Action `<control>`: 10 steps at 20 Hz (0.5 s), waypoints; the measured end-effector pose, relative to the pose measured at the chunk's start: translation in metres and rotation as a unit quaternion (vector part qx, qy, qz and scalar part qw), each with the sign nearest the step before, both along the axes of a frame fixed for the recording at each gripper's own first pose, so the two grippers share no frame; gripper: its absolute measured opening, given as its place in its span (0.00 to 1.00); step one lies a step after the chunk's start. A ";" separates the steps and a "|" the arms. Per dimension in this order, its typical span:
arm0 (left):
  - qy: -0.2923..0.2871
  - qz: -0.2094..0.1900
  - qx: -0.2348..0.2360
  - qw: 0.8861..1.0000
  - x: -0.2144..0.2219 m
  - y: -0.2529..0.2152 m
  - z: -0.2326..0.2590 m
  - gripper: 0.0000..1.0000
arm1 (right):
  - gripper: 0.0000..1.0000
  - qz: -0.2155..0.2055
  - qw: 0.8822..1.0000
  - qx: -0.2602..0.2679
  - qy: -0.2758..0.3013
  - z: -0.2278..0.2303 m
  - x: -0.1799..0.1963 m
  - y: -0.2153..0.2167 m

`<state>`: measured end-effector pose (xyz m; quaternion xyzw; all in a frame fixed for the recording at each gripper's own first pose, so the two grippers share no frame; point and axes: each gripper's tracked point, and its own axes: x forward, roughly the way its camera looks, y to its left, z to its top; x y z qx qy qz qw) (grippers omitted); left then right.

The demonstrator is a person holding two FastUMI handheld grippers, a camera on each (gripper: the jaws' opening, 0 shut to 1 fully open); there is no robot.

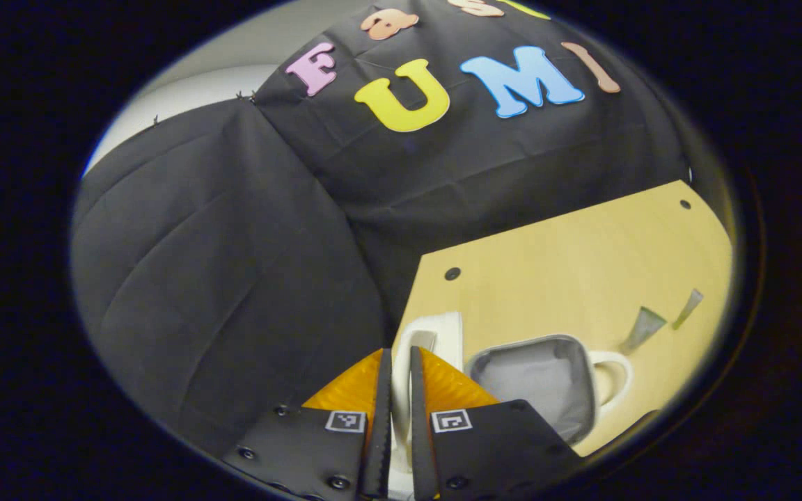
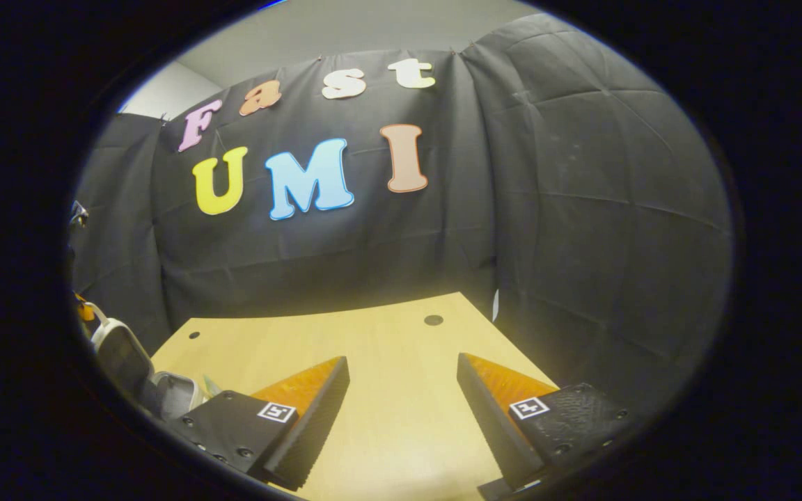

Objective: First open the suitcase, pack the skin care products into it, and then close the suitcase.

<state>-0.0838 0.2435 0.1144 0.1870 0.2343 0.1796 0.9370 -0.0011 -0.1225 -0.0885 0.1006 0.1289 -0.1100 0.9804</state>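
Clamped nearly together at the bottom centre of the left gripper view, the left gripper (image 1: 395,417) pinches a thin white edge, seemingly the suitcase lid (image 1: 436,334), which rises just beyond its tips. Lower right of that lies the open suitcase (image 1: 537,383), grey lining showing, its white handle (image 1: 613,376) pointing right across the wooden table (image 1: 582,264). In the right gripper view, the right gripper (image 2: 401,403) hangs with fingers wide apart over bare table, the suitcase far off at the lower left edge. Judged from this, the left hand is nearer; skin care products cannot be made out.
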 end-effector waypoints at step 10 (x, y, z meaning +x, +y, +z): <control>0.095 0.110 0.071 0.987 0.029 0.215 -0.109 0.20 | 0.95 -0.019 1.000 0.010 0.019 -0.010 0.007 -0.006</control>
